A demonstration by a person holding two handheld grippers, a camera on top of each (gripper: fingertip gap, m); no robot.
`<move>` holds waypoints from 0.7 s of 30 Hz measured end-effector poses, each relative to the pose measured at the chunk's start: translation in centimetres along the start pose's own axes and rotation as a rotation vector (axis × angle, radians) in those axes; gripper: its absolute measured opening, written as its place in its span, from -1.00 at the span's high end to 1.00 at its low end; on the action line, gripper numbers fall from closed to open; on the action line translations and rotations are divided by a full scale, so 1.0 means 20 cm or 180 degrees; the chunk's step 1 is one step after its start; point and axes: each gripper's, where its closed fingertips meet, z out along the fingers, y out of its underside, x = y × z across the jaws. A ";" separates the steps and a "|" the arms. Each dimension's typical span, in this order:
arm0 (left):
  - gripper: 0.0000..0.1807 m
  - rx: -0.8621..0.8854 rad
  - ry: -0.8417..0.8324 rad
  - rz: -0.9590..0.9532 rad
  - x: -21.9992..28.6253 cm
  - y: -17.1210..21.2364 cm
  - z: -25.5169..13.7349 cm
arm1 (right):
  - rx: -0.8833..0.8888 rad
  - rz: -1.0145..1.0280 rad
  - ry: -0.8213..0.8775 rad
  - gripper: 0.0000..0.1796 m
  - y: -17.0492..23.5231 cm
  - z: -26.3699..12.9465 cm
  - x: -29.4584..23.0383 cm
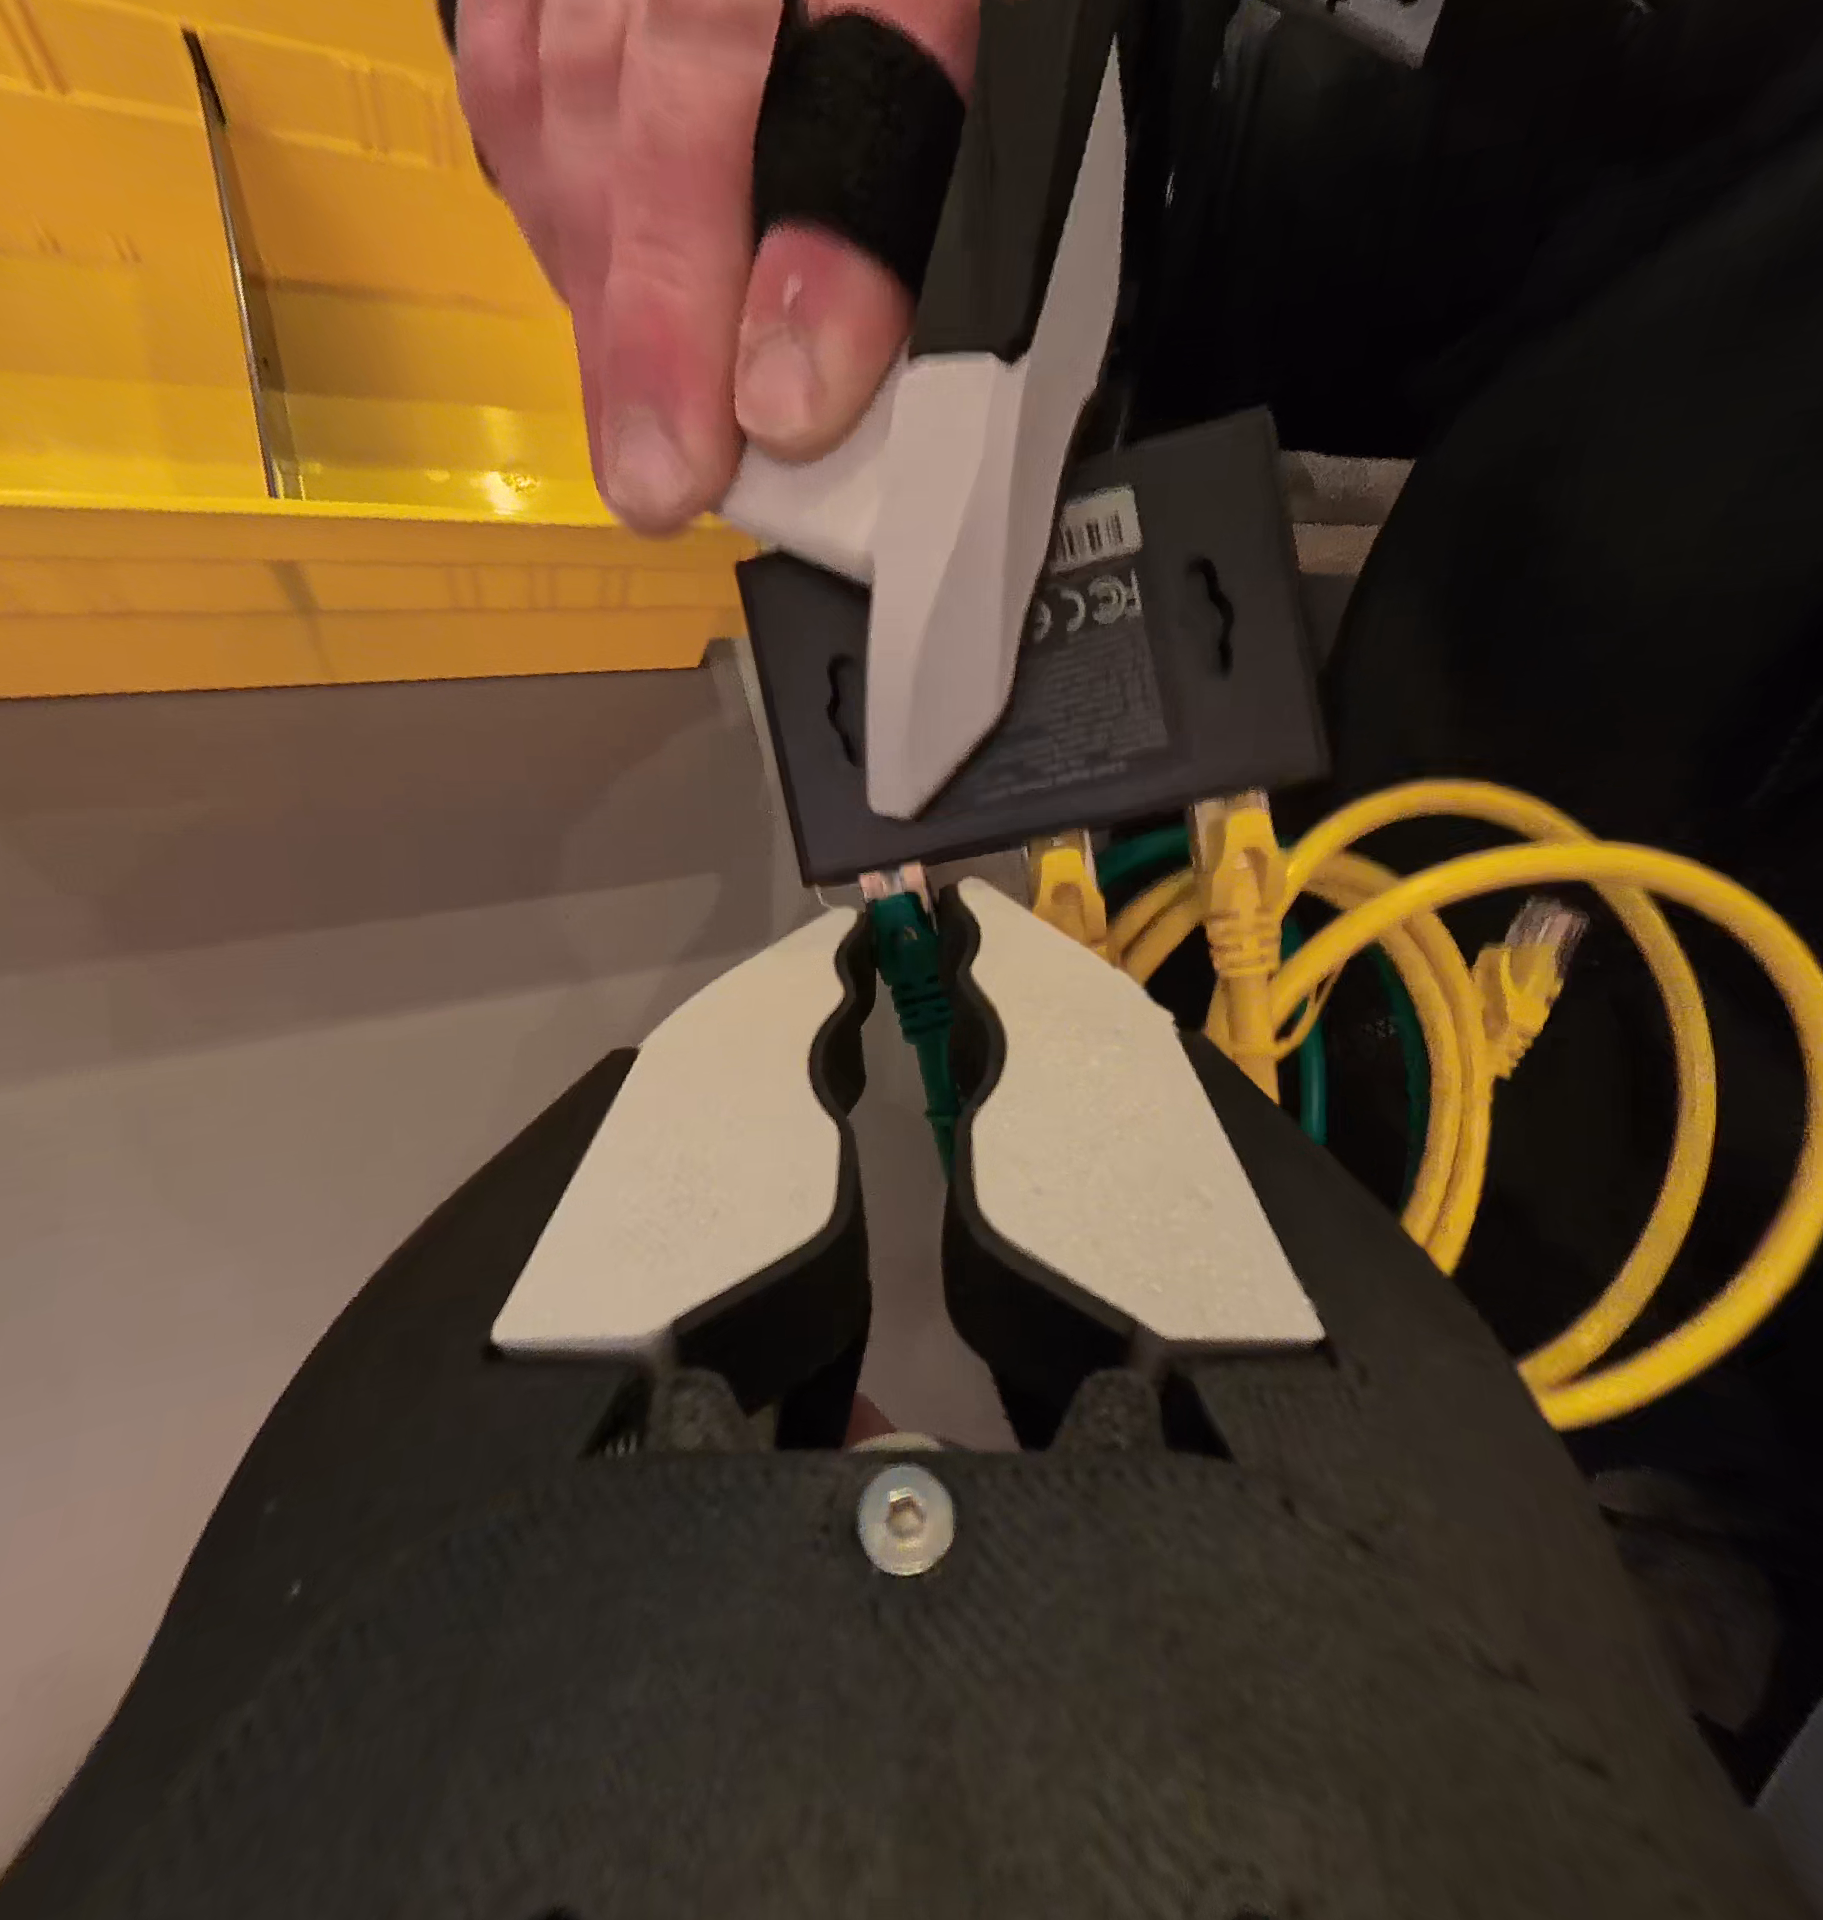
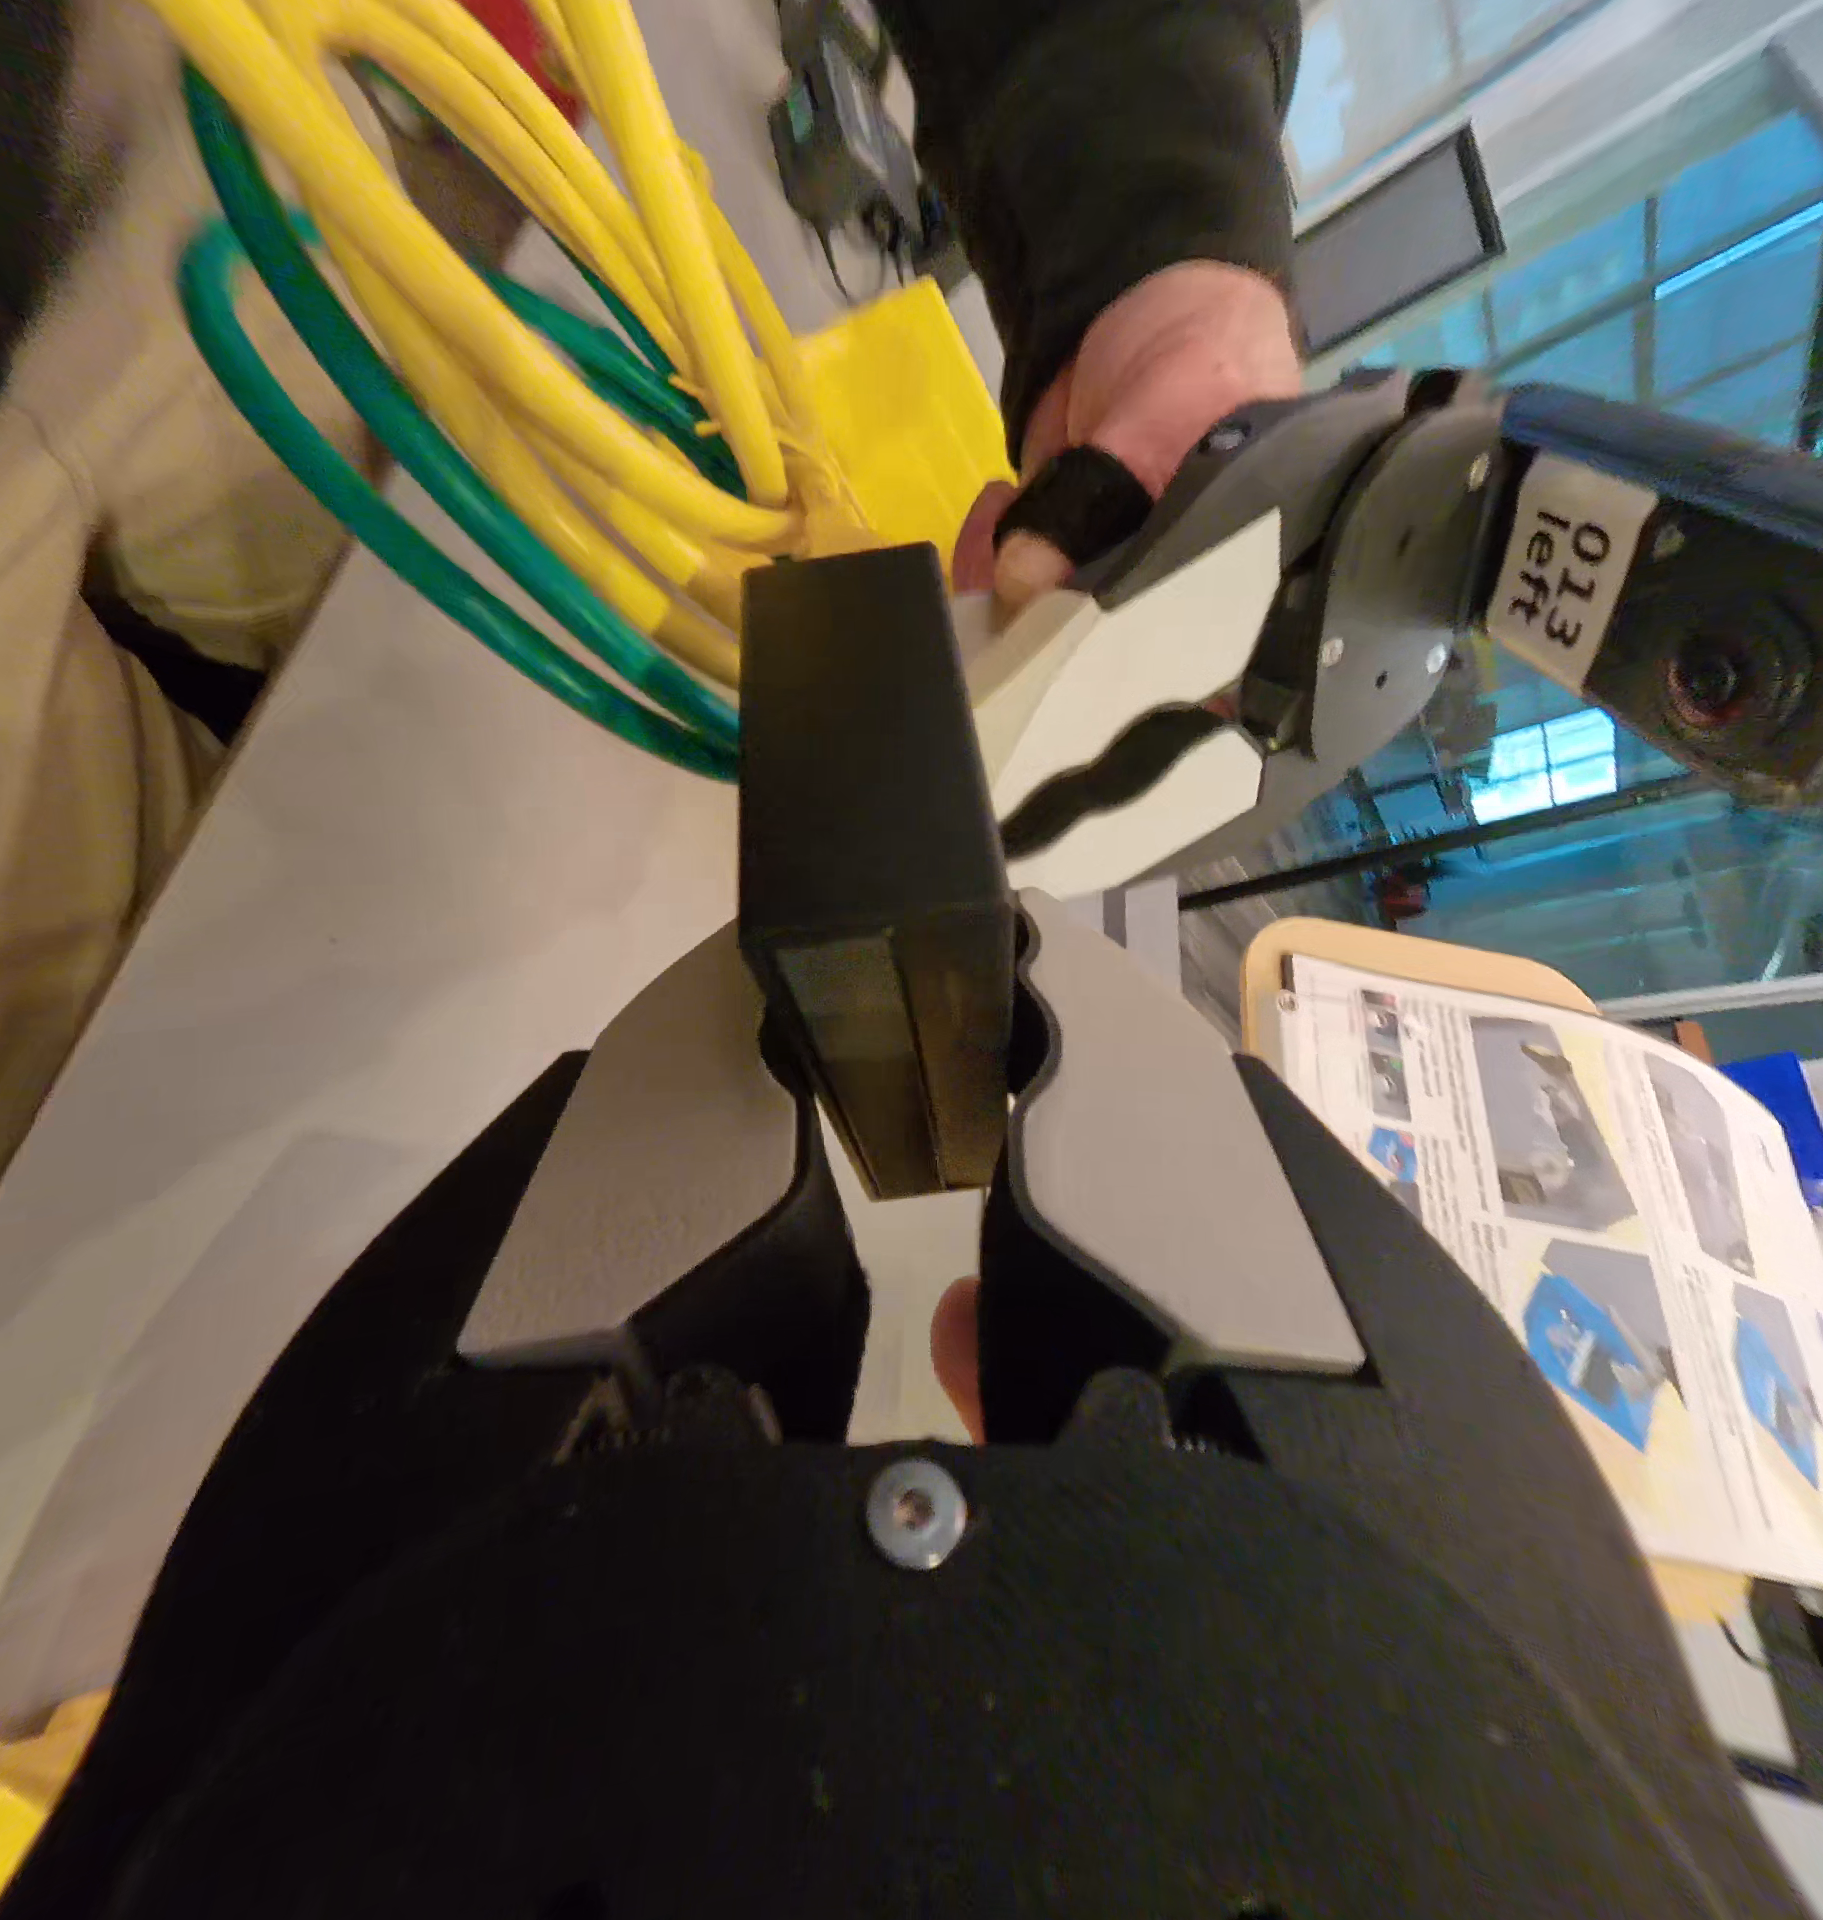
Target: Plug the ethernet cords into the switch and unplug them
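The black switch (image 1: 1146, 665) is held in the air with its labelled underside toward the left wrist camera. My right gripper (image 2: 881, 925) is shut on the switch (image 2: 855, 727), and one of its white fingers (image 1: 938, 644) lies across it. My left gripper (image 1: 912, 904) is closed around the boot of the green ethernet cord (image 1: 912, 977), whose plug sits in the leftmost port. Two yellow cords (image 1: 1068, 883) (image 1: 1239, 894) are plugged in beside it. A loose yellow plug (image 1: 1530, 956) hangs at the right. The left gripper also shows in the right wrist view (image 2: 1052, 738).
A yellow bin (image 1: 263, 416) stands behind on the pale table (image 1: 263, 1039). Coils of yellow cable (image 1: 1717, 1039) and green cable (image 2: 294, 416) hang beside the switch. A printed sheet on a board (image 2: 1613, 1247) lies at the right. A person's hands hold both grippers. The grippers are tip to tip, or close to it.
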 end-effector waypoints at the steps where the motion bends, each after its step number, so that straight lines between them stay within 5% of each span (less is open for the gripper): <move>1: 0.89 -0.0030 0.0000 0.0054 0.00 0.01 0.01 | 0.0095 0.0028 -0.0047 0.67 -0.02 0.01 -0.01; 12: 0.87 0.0242 -0.0112 -0.0007 -0.08 -0.02 -0.04 | 0.0005 0.0021 0.0084 0.66 0.00 0.03 0.04; 21: 0.72 0.1125 -0.1631 0.0116 -0.24 -0.10 -0.52 | -0.0714 0.0130 0.0607 0.67 0.20 -0.11 0.19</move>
